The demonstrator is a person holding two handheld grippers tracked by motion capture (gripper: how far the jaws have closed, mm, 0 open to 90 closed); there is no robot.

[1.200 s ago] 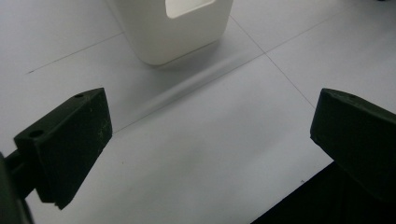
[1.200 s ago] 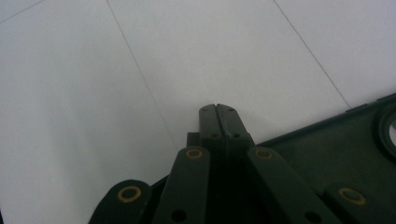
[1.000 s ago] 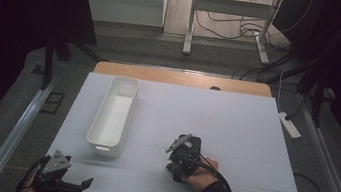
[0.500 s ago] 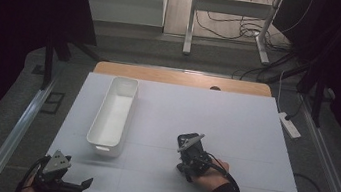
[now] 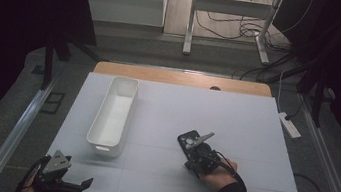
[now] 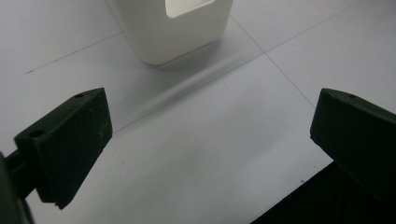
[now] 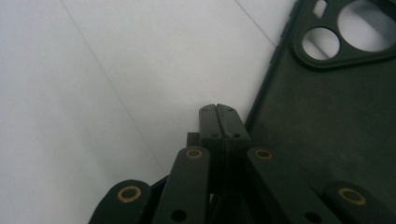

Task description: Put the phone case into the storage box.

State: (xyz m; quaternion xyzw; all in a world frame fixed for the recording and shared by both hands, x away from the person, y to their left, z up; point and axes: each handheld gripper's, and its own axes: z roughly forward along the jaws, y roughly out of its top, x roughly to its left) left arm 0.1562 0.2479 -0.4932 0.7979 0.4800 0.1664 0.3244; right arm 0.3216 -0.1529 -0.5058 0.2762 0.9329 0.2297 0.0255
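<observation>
**Right claw and phone case slide rightward; left claw stays put**

Your left claw (image 5: 76,187) sits at the near left corner of the counter (image 5: 254,133), exactly where it was a second ago, with its jaws spread wide and nothing between them. In the left gripper view they frame bare counter, with the near end of the white bin (image 6: 175,28) just beyond.

The long white bin (image 5: 113,115) lies lengthwise on the left half of the counter, unmoved from the earlier frames.

Your right claw (image 5: 190,148) has shifted to the right across the counter since a second ago. In the right gripper view its jaws (image 7: 217,122) are pressed fully together, with nothing gripped between them. The dark phone case (image 7: 327,116) lies flat on the counter, its edge touching the claw's closed tips, camera cut-outs at the far end. In the high view the phone case (image 5: 187,140) lies right of the bin and well apart from it, farther right than before.
</observation>
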